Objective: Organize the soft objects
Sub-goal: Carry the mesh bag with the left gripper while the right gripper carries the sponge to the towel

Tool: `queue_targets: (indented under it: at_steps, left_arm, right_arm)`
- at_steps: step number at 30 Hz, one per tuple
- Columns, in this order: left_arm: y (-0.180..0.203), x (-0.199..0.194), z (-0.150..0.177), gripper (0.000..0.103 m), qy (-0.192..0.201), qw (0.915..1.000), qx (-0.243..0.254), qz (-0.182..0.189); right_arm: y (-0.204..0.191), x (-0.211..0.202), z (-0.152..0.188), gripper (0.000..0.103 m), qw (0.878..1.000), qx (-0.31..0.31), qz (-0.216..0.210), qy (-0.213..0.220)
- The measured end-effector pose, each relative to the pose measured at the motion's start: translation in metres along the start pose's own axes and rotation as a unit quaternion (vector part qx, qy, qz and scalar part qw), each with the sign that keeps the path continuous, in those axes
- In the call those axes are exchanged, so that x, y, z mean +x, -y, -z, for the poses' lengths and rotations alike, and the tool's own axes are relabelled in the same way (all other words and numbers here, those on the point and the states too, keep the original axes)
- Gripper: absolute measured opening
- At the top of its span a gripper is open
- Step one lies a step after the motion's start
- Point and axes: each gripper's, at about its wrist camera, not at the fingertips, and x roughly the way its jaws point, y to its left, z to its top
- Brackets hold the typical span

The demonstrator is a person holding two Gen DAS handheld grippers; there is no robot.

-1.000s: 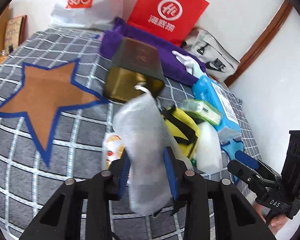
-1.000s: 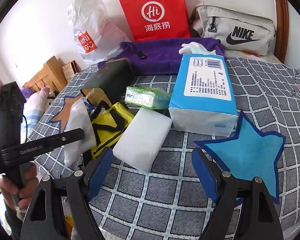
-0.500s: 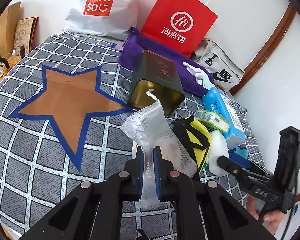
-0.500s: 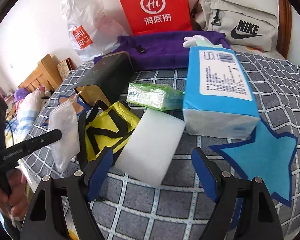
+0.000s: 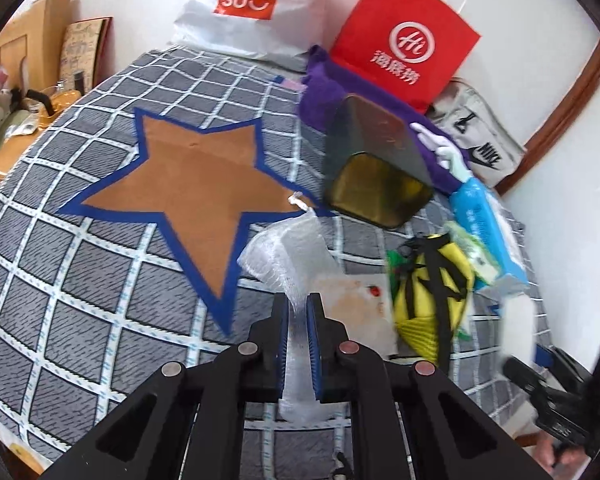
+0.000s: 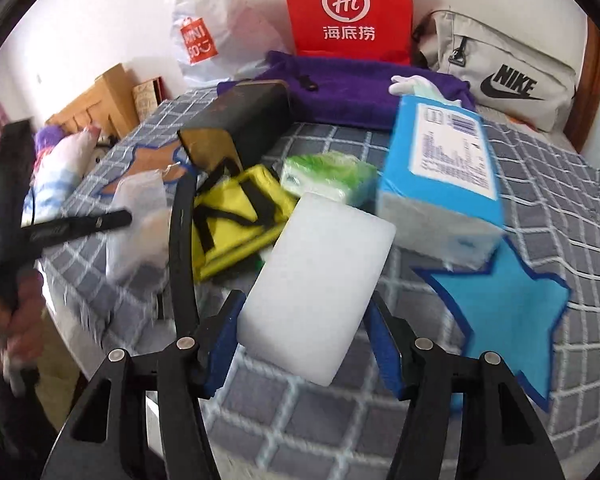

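Two blue-padded jaws of the left gripper [image 5: 297, 344] are clamped on a crinkly white mesh pouch [image 5: 289, 256], held above the grey checked bed cover [image 5: 99, 280] beside a brown felt star [image 5: 191, 184]. In the right wrist view, the right gripper [image 6: 306, 344] is closing around a smooth rectangular white sponge [image 6: 320, 292]; contact cannot be told.

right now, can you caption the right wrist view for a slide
Right hand-held gripper closing around a white foam block on the checked bedspread, beside a yellow bag and a blue tissue pack.
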Motion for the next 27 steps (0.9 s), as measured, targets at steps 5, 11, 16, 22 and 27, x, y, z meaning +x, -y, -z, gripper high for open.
queue_targets:
  at_steps: [5,11,16,22,27]
  left_arm:
    - [0.009,0.005,0.001,0.010,-0.008,1.0000,0.003,0.000]
    - [0.036,0.016,-0.002,0.049,-0.002,0.9981,0.040,-0.047]
    - [0.057,0.028,0.002,0.049,0.014,0.9900,0.083,-0.113]
    - [0.061,0.024,0.003,0.013,0.023,0.9879,0.094,-0.121]
    - [0.049,0.009,-0.004,0.007,0.023,0.9952,0.054,-0.078]
  right_arm:
    - [0.030,-0.021,0.022,0.060,0.997,0.023,0.067,0.008]
    - [0.067,-0.023,0.038,0.060,0.992,0.067,0.103,0.005]
    - [0.074,-0.011,0.046,0.060,0.992,0.077,0.097,0.001]
    - [0.073,-0.007,0.047,0.060,0.993,0.072,0.095,0.011]
    - [0.072,-0.019,0.043,0.060,0.994,0.065,0.084,0.024]
